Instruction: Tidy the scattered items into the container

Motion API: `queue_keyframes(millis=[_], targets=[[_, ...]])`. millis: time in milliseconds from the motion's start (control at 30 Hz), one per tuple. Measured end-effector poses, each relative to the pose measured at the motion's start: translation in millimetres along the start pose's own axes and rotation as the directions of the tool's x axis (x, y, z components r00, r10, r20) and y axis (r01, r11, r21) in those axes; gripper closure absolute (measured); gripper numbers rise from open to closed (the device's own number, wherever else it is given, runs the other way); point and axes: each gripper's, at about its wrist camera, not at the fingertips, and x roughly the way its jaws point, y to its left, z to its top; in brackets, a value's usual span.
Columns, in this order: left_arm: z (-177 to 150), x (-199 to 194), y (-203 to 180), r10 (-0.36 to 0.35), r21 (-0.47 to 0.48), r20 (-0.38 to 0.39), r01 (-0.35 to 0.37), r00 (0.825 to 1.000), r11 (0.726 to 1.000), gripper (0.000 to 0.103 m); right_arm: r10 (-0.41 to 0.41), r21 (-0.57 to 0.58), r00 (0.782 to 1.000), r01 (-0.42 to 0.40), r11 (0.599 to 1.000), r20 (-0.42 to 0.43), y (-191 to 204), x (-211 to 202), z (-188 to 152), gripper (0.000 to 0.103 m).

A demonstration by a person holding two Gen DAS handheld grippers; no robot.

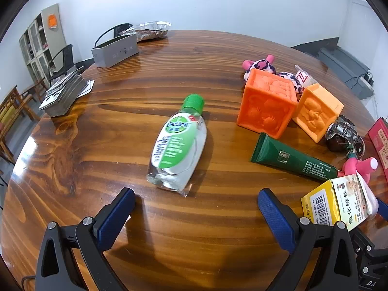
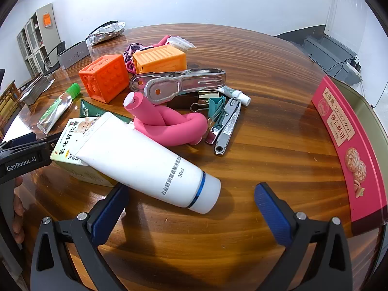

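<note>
Lying flat on the wooden table (image 1: 101,145), a clear hand sanitiser bottle (image 1: 178,145) with a green cap occupies the centre of the left wrist view, cap toward 12 o'clock, base just ahead of the left gripper (image 1: 196,208), whose blue-padded jaws stand spread wide with nothing between them. Toward 2 o'clock from the bottle: a deep-orange embossed cube (image 1: 266,104) touching a paler orange cube (image 1: 317,111), with a pink leopard-print plush (image 1: 260,65) behind them. At 3 o'clock: a dark green tube (image 1: 293,160), lying flat below the cubes. At 4 o'clock: a yellow carton (image 1: 334,201) printed with a barcode. At 10 to 11 o'clock, well apart: a stack of cards (image 1: 64,92) and a grey box (image 1: 115,49). Right wrist view: right gripper (image 2: 191,206), jaws likewise spread, empty; a white tube (image 2: 148,162) marked 30ml lies slantwise, its capped end between the two pads and its flat end propped on the yellow carton. Behind it at 12 o'clock: a knotted pink foam curler (image 2: 169,123), a large metal clip (image 2: 179,84), teal binder clips (image 2: 217,108), a nail clipper (image 2: 229,127) and a small white tube (image 2: 236,93), all crowded close together. Container: a pink-sided biscuit tin (image 2: 346,145) at 3 o'clock, at the table's right edge, near the clutter but not touching it; its interior is barely visible.
</note>
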Motion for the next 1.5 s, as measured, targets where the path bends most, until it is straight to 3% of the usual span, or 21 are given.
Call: queue_keyframes(millis=[433,700,1100,1167,1333,1500], targets=[[0,0,3,0.009,-0.014,0.0,-0.009,1.0,1.0,0.0,0.002,-0.002,1.0,-0.002,1.0,0.0,1,2,2,0.0],[-2,-1,4,0.019,-0.03,0.0,-0.019,1.0,0.999,0.001,0.051,-0.07,0.999,-0.052,0.996,-0.015,-5,-6,-9,0.0],[-3,-2,0,-0.022,-0.006,-0.008,0.022,1.0,1.0,0.001,0.075,-0.092,0.997,-0.075,0.993,-0.003,-14,-17,-24,0.0],[-4,-6,1,-0.058,-0.009,0.003,0.058,0.998,0.998,0.001,0.097,-0.088,0.995,-0.097,0.991,0.002,-16,-20,-25,0.0],[-2,-18,-10,-0.036,0.045,0.056,0.033,0.998,0.998,0.001,0.19,-0.052,0.981,-0.188,0.981,0.026,-26,-27,-25,0.0],[-1,-21,-16,-0.064,0.058,0.064,0.061,0.996,0.996,0.001,0.224,-0.067,0.971,-0.219,0.974,0.088,-25,-37,-21,0.0]])
